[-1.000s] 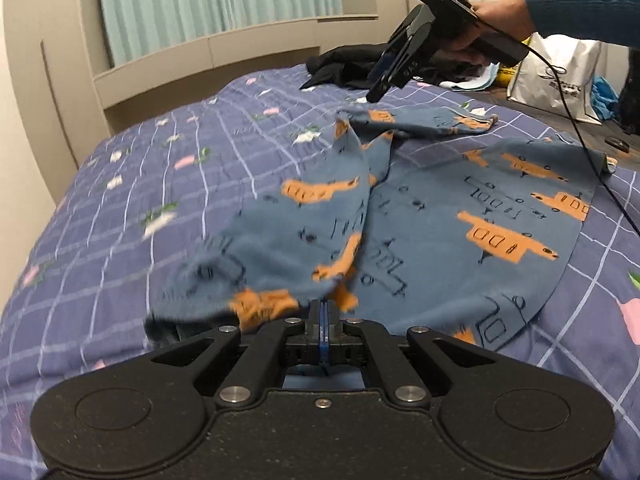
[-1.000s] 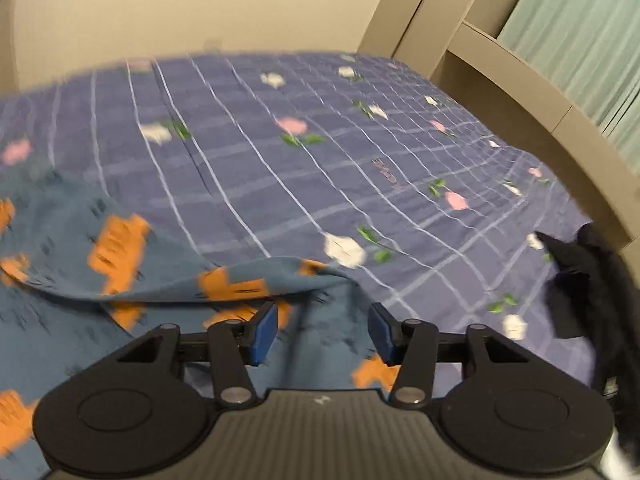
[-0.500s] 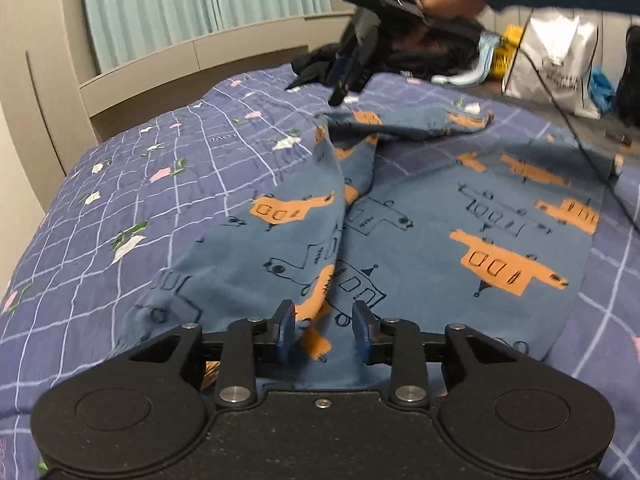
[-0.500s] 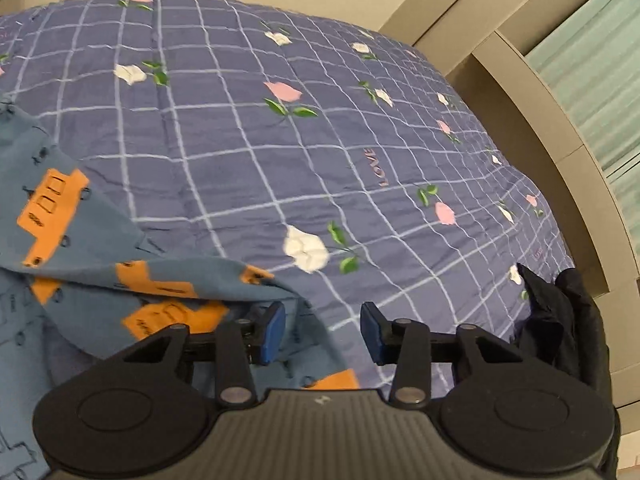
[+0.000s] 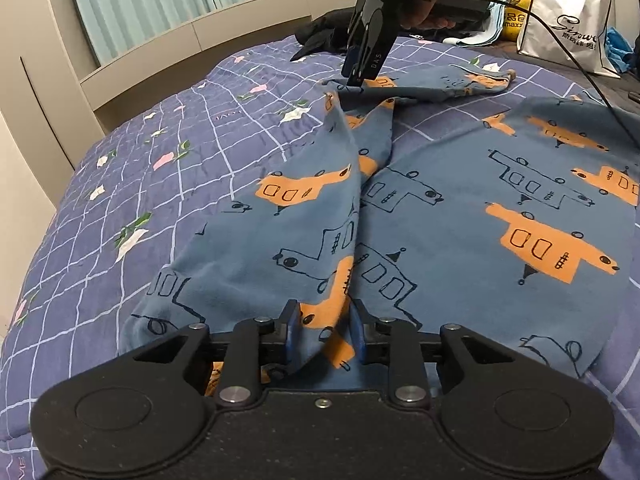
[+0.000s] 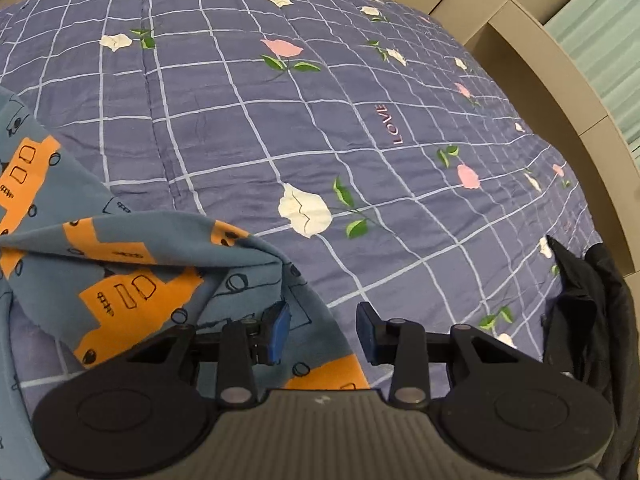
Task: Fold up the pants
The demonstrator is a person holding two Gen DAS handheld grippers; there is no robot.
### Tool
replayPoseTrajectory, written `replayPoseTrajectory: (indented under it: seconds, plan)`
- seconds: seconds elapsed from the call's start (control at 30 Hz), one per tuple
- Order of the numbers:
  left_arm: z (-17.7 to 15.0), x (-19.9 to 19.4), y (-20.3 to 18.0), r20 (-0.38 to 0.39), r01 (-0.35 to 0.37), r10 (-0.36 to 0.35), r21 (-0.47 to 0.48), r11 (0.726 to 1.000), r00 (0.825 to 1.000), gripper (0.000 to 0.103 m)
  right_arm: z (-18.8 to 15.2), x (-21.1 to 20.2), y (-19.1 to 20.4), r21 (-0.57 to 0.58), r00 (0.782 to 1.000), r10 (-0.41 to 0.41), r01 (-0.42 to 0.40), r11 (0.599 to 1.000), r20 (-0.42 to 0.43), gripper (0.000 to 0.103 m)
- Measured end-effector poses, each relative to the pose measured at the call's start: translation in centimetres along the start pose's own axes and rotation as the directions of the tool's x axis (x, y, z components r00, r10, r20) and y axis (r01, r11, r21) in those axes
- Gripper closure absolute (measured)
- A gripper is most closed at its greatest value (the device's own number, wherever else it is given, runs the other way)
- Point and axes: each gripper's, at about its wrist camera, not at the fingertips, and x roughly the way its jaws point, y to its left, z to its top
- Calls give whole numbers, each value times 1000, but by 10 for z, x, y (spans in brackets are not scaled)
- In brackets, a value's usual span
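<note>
Even indoor light, soft shadows, sharp focus, strong fisheye bending, dark corners.

Soft matt cotton pants point(image 5: 460, 208)

- You work over a bed point(image 6: 248, 128) covered by a purple quilt with a pale grid, flowers and a "LOVE" mark.
- Blue pants point(image 5: 460, 216) with an orange vehicle print lie spread on it, one leg folded into a raised ridge.
- A heap of black clothing point(image 6: 588, 312) rests at the quilt's edge near the headboard point(image 5: 168, 52).
</note>
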Motion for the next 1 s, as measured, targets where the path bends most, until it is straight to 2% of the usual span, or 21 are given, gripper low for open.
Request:
replayPoseTrajectory:
  seconds: [0.07,0.13,0.23,0.43,0.57,0.67,0.8,1.0]
  plan:
    - [1,1,0,-3,-6,6,4,1000,1000,85,1,6,0,7,1000,16,-16,1000,-6,74]
    - [2,2,0,-8,-22,22,7,1000,1000,93,1,9,0,25,999,40,-40,999,-7,93]
    - [2,2,7,-11,-11,10,-36,999,1000,99,-1,7,4,27,999,40,-40,999,13,101]
    - [2,-6,21,21,16,-14,-138,990,1000,102,-11,-17,7,60,997,-15,10,998,79,102]
    - [5,-18,29,52,3,5,-159,987,999,103,-22,-53,15,69,987,-80,72,995,136,102]
    - [8,-31,34,84,-13,24,-132,991,996,103,-36,-84,22,92,978,-117,102,991,173,102]
    - [9,-54,37,129,-46,52,-52,998,990,103,-61,-127,38,116,963,-169,148,982,208,103]
    - [-4,-83,37,151,-39,38,6,999,988,103,-104,-182,78,118,946,-222,199,973,235,103]
